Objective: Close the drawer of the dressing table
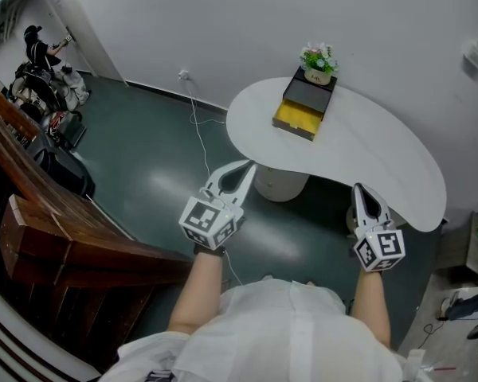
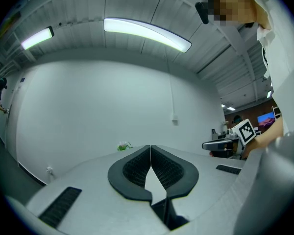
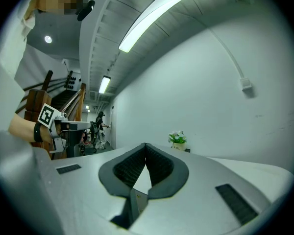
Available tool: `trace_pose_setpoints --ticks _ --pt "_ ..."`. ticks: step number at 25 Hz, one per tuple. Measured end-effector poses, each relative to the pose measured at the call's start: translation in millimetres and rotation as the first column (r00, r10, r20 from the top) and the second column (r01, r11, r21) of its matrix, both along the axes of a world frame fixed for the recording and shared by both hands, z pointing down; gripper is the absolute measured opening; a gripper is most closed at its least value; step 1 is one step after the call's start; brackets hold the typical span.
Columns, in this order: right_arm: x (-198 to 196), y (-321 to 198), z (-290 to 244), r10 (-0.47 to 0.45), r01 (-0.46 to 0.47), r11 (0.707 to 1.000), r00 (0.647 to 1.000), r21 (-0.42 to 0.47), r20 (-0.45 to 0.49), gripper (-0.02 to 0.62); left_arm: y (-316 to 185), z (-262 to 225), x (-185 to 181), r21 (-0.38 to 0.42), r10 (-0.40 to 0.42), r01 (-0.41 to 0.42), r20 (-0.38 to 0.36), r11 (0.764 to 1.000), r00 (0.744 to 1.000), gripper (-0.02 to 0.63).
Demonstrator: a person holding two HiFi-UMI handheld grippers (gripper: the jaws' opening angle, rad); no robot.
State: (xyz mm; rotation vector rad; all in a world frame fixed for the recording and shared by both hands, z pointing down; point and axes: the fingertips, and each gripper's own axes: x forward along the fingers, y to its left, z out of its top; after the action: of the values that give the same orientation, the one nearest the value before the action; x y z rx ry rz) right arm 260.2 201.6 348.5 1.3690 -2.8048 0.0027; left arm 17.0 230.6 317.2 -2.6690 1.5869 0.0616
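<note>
On the white dressing table [image 1: 382, 150] stands a small dark drawer box [image 1: 311, 92]. Its drawer [image 1: 296, 118] is pulled out toward me and shows a yellow inside. A little potted plant [image 1: 319, 60] sits on top of the box; the plant [image 2: 123, 145] shows over the left jaws, and the plant [image 3: 177, 139] shows over the right jaws. My left gripper [image 1: 247, 168] hangs in front of the table's near left edge, jaws shut and empty. My right gripper [image 1: 358, 189] is at the near right edge, also shut on nothing. Both are well short of the drawer.
A white pedestal [image 1: 280, 183] carries the table. A white cable [image 1: 197, 130] runs from the wall across the dark floor. A wooden stair rail [image 1: 64, 229] stands at my left. Bags and a person [image 1: 40, 46] are far off at the left. A white wall backs the table.
</note>
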Motion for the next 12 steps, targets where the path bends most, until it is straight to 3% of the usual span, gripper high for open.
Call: trace_pose_setpoints --ticks 12 --pt "-18.2 -6.1 7.0 -0.022 0.021 0.999 1.0 -0.025 -0.016 0.009 0.3 0.5 -20.8 0.002 -0.034 0.034 -0.041 0.999 0.999 0.017"
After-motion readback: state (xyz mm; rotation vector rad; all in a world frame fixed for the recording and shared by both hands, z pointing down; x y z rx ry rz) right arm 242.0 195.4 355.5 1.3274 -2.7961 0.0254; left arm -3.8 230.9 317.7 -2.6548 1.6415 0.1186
